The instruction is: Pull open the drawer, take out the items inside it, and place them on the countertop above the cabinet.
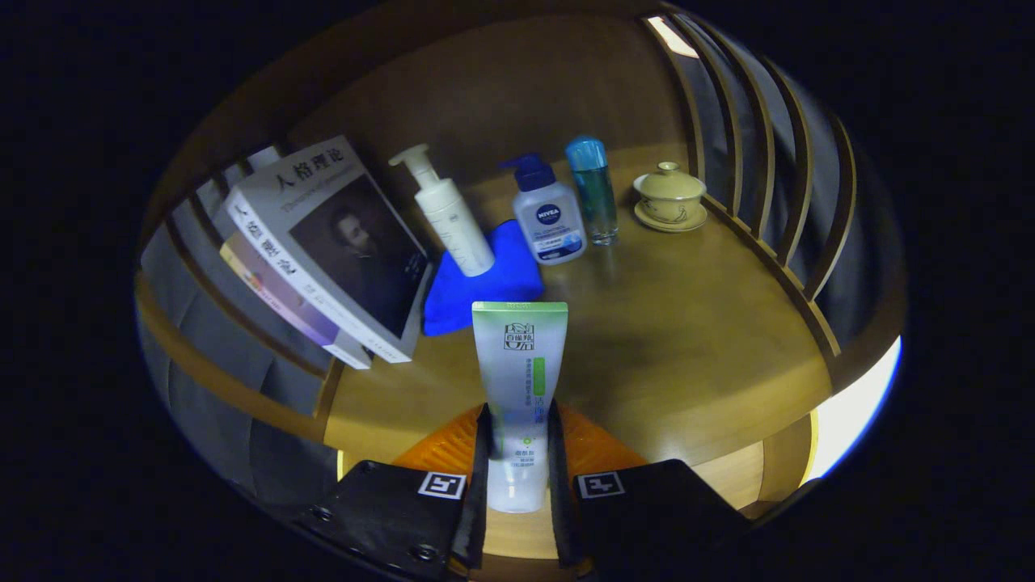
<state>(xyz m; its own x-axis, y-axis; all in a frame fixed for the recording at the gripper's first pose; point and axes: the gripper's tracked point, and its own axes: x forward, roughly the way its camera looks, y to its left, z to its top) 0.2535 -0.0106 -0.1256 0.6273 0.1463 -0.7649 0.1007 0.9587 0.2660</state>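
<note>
My gripper (518,440) is shut on a white and green tube (518,364), both fingers pressing its lower part. The tube stands upright between the fingers, held over the front of the wooden countertop (687,356). Beyond it on the countertop lie a blue cloth (485,287), a white pump bottle (446,212) resting on the cloth, a white bottle with a dark blue pump (548,214) and a clear bottle with a light blue cap (594,192). The drawer is out of sight.
Two stacked books (331,250) lean at the left of the countertop. A lidded yellow tea bowl on a saucer (669,198) stands at the back right. Curved wooden rails (776,186) fence both sides. The right front of the countertop is bare wood.
</note>
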